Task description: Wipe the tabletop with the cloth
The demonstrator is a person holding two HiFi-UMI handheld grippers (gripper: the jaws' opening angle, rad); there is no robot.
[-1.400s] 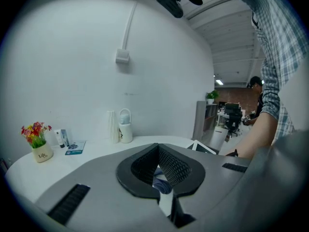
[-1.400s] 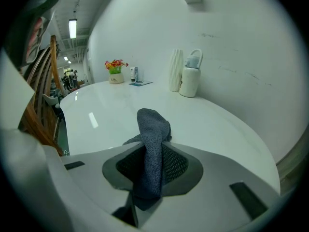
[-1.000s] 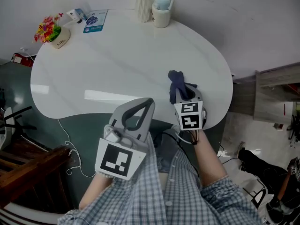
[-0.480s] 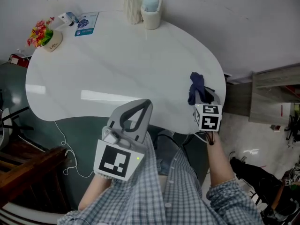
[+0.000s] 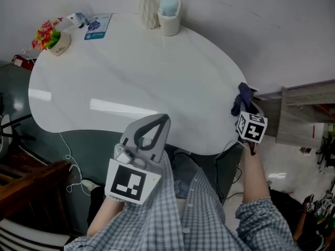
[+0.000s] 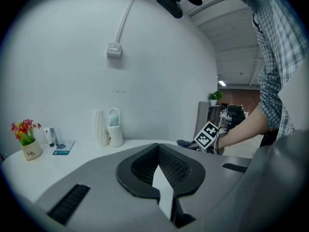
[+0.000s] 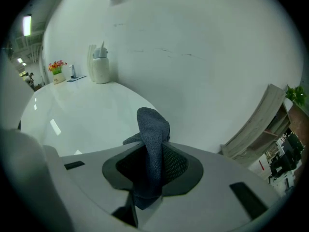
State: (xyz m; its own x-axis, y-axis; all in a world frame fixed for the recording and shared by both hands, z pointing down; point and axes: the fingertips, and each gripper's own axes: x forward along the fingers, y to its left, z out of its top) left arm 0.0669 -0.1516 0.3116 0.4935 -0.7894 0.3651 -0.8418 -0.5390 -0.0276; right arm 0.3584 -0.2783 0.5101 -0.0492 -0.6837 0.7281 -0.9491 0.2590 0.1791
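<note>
A dark blue cloth [image 5: 242, 99] is pinched in my right gripper [image 5: 246, 106], at the far right rim of the white tabletop [image 5: 131, 77]. Seen from the right gripper view, the cloth [image 7: 153, 149] stands up between the shut jaws of the right gripper [image 7: 150, 180], with the tabletop [image 7: 82, 115] stretching away to the left. My left gripper [image 5: 152, 127] hovers over the table's near edge with its jaws shut and nothing between them. The left gripper [image 6: 161, 178] looks across the table toward the cloth [image 6: 186, 142] and the right hand.
At the back of the table stand a white ribbed vase [image 5: 146, 7] and a white cup with a handle [image 5: 170, 12]. A small flower pot [image 5: 51, 38] and a blue leaflet [image 5: 98, 25] lie at the far left. A wooden shelf [image 5: 303, 109] stands right of the table.
My right gripper has dragged the cloth to the right along the table's near side, from the middle-front to the far right rim. The left gripper has stayed in place.
</note>
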